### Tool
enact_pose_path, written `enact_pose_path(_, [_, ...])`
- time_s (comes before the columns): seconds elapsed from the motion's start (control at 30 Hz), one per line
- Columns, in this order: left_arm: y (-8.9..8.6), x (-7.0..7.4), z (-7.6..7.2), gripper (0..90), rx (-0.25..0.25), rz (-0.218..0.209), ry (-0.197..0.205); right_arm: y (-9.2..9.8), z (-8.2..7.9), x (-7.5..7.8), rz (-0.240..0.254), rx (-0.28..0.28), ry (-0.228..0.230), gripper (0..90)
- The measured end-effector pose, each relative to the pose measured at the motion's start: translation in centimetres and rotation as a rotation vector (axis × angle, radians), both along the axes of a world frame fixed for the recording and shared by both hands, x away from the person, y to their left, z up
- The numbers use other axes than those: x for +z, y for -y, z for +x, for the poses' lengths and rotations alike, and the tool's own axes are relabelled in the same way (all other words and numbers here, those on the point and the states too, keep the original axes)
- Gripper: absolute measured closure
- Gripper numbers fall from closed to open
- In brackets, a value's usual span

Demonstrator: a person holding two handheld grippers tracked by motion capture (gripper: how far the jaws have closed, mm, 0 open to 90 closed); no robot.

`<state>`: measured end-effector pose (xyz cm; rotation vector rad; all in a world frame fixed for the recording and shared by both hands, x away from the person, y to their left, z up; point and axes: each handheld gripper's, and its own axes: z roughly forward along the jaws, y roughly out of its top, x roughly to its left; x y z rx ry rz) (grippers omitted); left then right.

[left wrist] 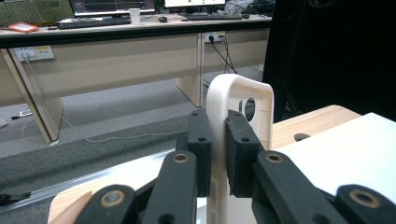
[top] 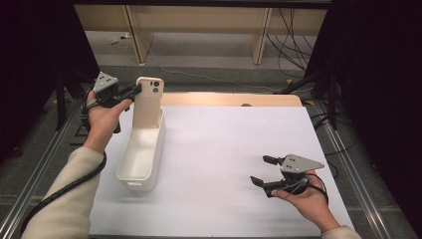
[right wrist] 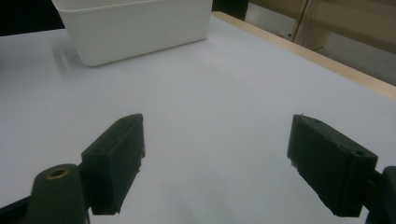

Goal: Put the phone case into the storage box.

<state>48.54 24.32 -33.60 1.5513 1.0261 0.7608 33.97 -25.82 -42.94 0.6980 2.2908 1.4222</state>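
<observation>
I note my left gripper (top: pixel 133 91) clamped on the phone case (top: pixel 148 102), held upright above the white bin's (top: pixel 142 159) far end; right gripper (top: pixel 263 171) gapes idle, well apart.

Left gripper (top: pixel 135 90) fingers clamped tight, right gripper (top: pixel 263 170) fingers spread wide.

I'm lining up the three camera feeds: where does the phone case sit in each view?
High view: the phone case stands upright at the far end of the white bin, clamped by the left gripper.
Left gripper view: centre, edge-on between the jaws.
Right gripper view: not in it.
Shared landmark: the white bin.
</observation>
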Motion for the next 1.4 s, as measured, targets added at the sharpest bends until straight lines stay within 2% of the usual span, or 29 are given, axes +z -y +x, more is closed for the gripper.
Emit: enact_pose_path(1.4, [-0.2,-1.9,2.0,81.9,0.032,0.008,-0.042,0.0,0.0,-0.1,0.005,0.001,-0.004,20.2])
